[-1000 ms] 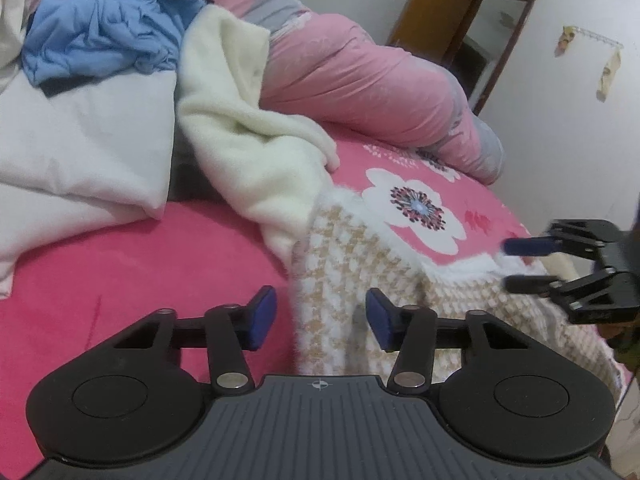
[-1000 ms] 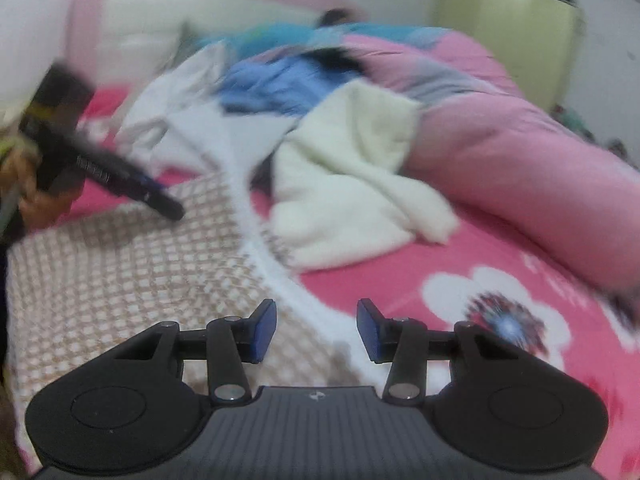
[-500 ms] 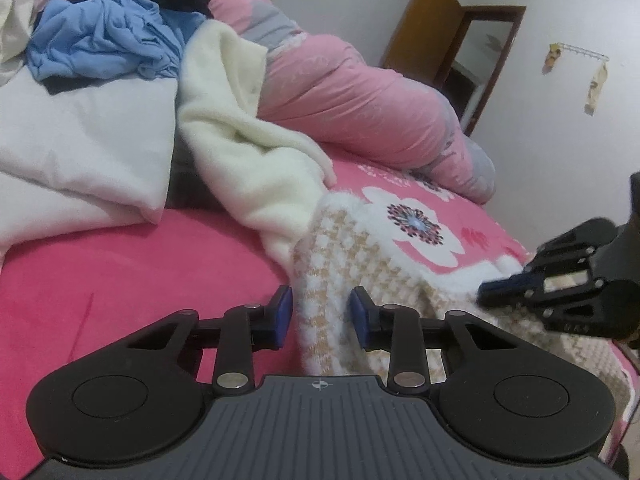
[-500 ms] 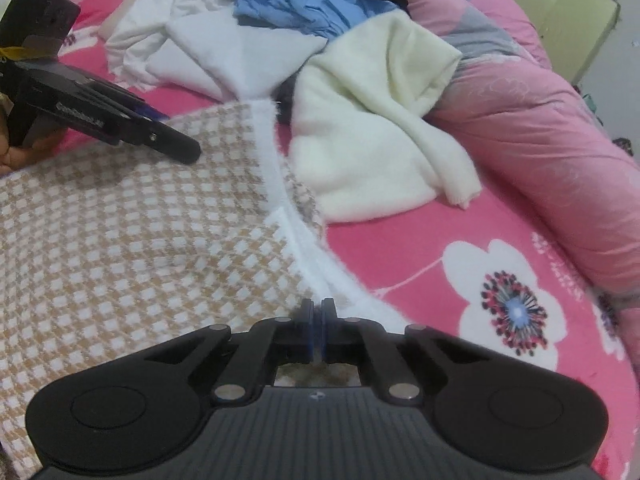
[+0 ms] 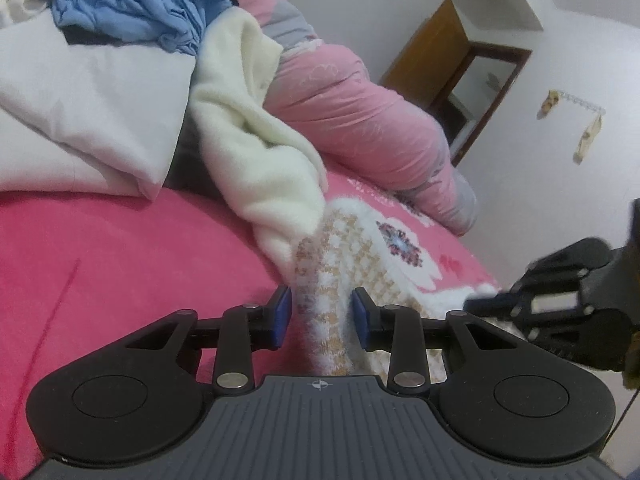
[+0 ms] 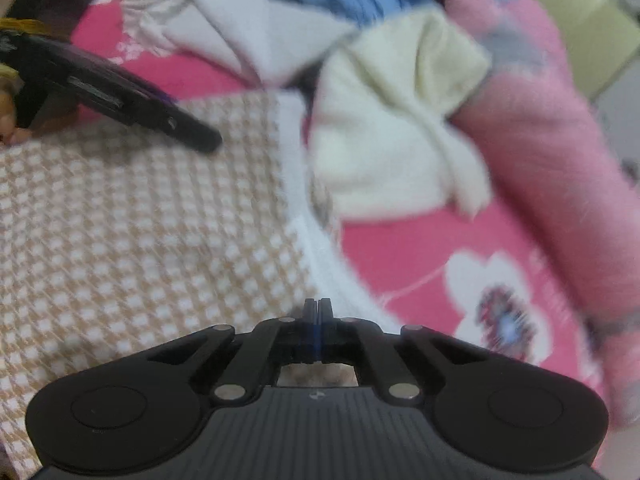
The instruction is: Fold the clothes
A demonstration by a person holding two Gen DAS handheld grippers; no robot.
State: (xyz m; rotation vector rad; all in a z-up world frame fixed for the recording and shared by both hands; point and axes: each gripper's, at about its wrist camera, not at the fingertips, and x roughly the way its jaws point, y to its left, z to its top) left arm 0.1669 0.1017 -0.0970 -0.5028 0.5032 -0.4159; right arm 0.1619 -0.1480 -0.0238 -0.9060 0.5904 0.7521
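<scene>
ITEM: checked garment point(image 6: 140, 240) spread on bed point(image 5: 120, 248), centre-left of right wrist frame | LEFT: left gripper point(image 5: 320, 318) jaws part-spread, straddling raised fuzzy edge, contact unclear | RIGHT: right gripper point(image 6: 317, 312) jaws pressed together at white trim, likely pinching it for lifting | BEYOND: cream fleece point(image 5: 256, 148), upper centre.

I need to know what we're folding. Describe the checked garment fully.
The checked garment is fluffy knit, tan-and-white houndstooth with a white fuzzy border. It lies spread on the pink bedsheet, its far edge touching a cream fleece. The right gripper is shut on its border; a raised fold sits between the left gripper's jaws.
</scene>
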